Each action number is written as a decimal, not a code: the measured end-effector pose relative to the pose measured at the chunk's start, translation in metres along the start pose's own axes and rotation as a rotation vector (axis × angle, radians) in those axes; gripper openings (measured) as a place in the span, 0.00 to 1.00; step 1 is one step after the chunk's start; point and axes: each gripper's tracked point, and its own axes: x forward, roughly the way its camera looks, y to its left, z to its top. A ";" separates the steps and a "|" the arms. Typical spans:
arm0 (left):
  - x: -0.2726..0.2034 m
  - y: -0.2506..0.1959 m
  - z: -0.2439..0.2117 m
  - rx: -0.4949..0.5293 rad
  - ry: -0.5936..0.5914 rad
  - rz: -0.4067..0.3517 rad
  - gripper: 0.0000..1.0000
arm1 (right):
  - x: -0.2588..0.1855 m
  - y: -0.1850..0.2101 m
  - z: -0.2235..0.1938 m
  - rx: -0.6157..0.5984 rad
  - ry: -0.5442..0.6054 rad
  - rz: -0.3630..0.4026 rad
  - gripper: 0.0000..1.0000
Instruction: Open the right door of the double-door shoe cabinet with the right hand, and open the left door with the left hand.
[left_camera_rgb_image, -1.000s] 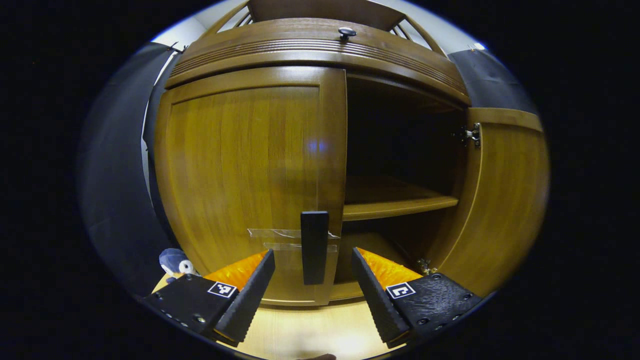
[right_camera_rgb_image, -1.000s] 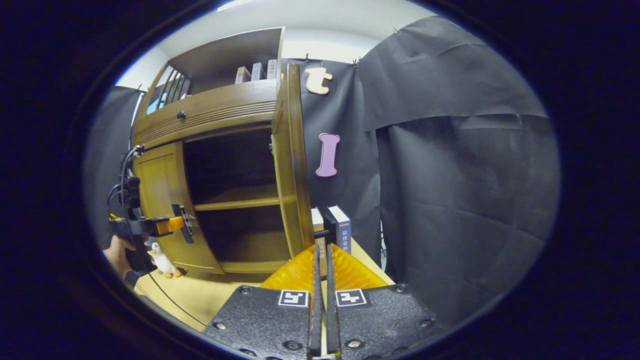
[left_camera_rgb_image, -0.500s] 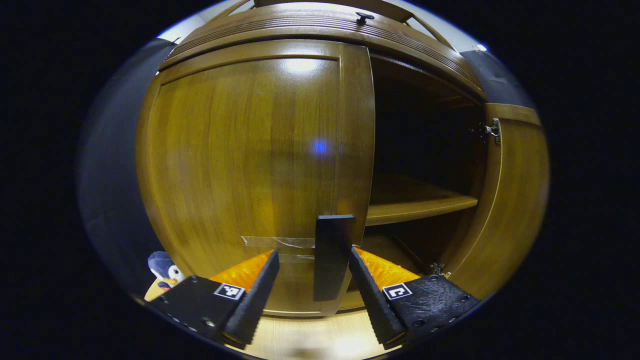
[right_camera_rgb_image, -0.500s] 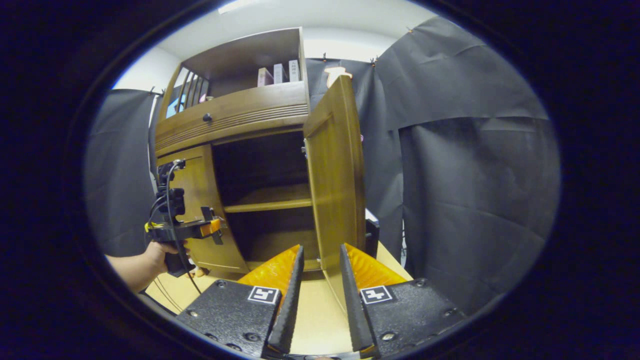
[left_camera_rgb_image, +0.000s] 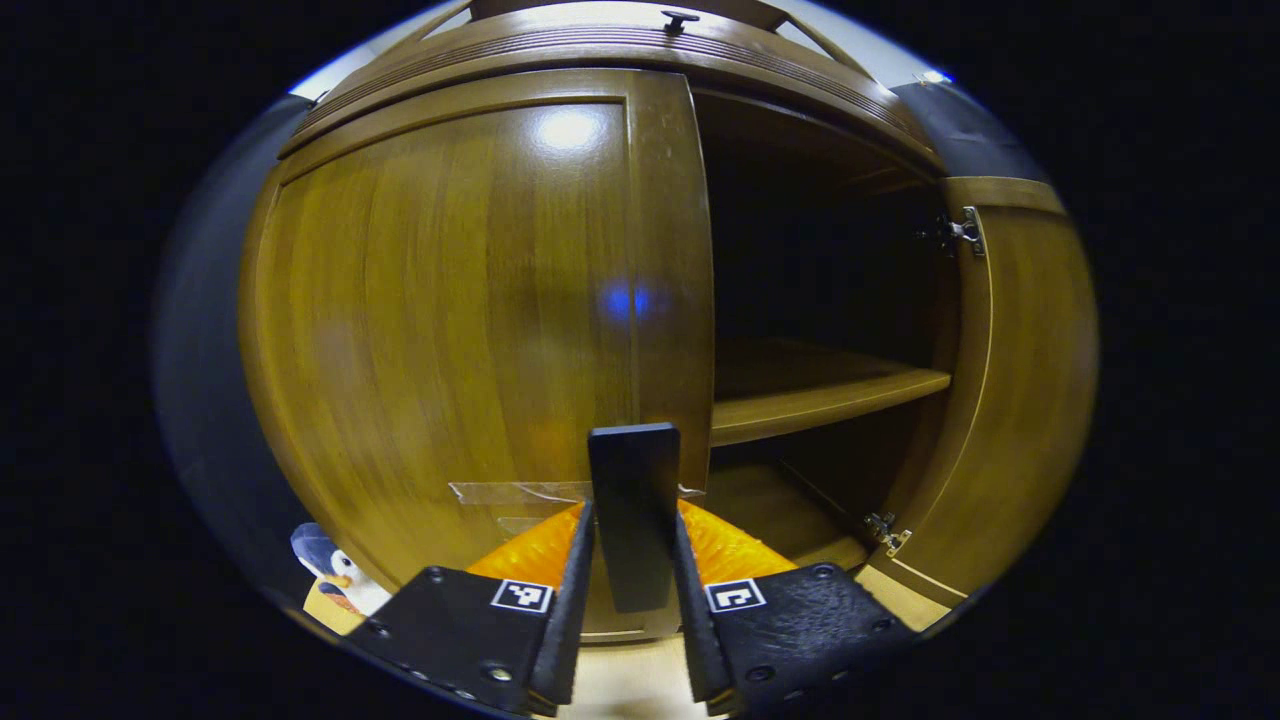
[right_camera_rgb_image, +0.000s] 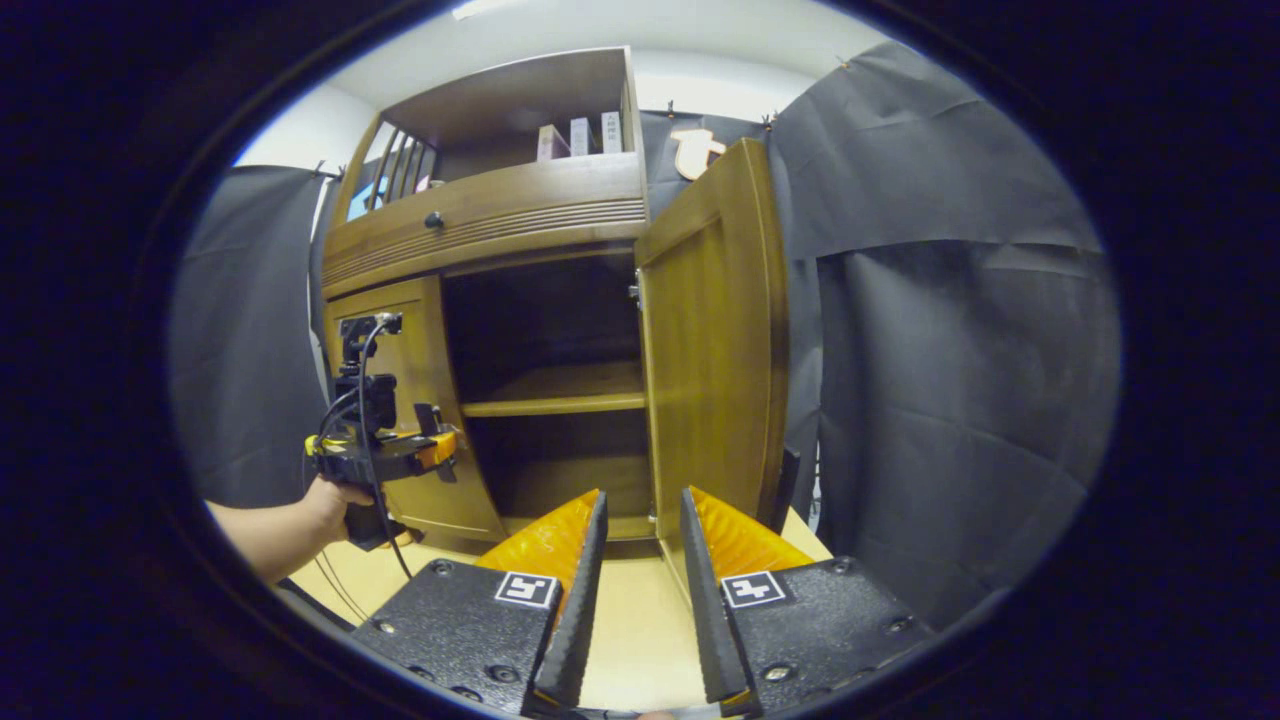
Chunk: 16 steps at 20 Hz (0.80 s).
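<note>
The wooden shoe cabinet's left door (left_camera_rgb_image: 450, 320) is closed. Its dark vertical handle (left_camera_rgb_image: 632, 520) stands between my left gripper's (left_camera_rgb_image: 628, 625) fingers, which press on both of its sides. The right door (left_camera_rgb_image: 1030, 380) is swung open, and a shelf (left_camera_rgb_image: 820, 385) and a dark interior lie behind it. In the right gripper view my right gripper (right_camera_rgb_image: 640, 600) is open with nothing between its fingers, a little in front of the open right door (right_camera_rgb_image: 715, 360). In that same view, farther off, a hand holds the left gripper (right_camera_rgb_image: 400, 455) against the left door (right_camera_rgb_image: 395, 400).
A small penguin toy (left_camera_rgb_image: 335, 580) stands on the wooden tabletop (right_camera_rgb_image: 630, 650) by the cabinet's left corner. A drawer with a knob (right_camera_rgb_image: 433, 219) runs above the doors, and books (right_camera_rgb_image: 580, 135) stand on the top shelf. Black cloth (right_camera_rgb_image: 950, 400) hangs to the right of the cabinet.
My left gripper moved in around the left door's handle and closed on it. My right gripper opened, let go of the right door's handle and drew back, leaving that door open.
</note>
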 end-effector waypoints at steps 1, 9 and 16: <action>0.000 0.000 0.000 0.012 -0.001 0.010 0.33 | 0.001 0.001 0.000 -0.004 0.003 0.003 0.47; -0.005 0.001 0.001 -0.009 -0.011 0.012 0.28 | 0.007 0.011 0.000 -0.048 0.017 0.028 0.46; -0.028 0.001 -0.007 -0.025 0.005 0.019 0.28 | 0.022 0.023 0.012 -0.132 -0.006 0.066 0.46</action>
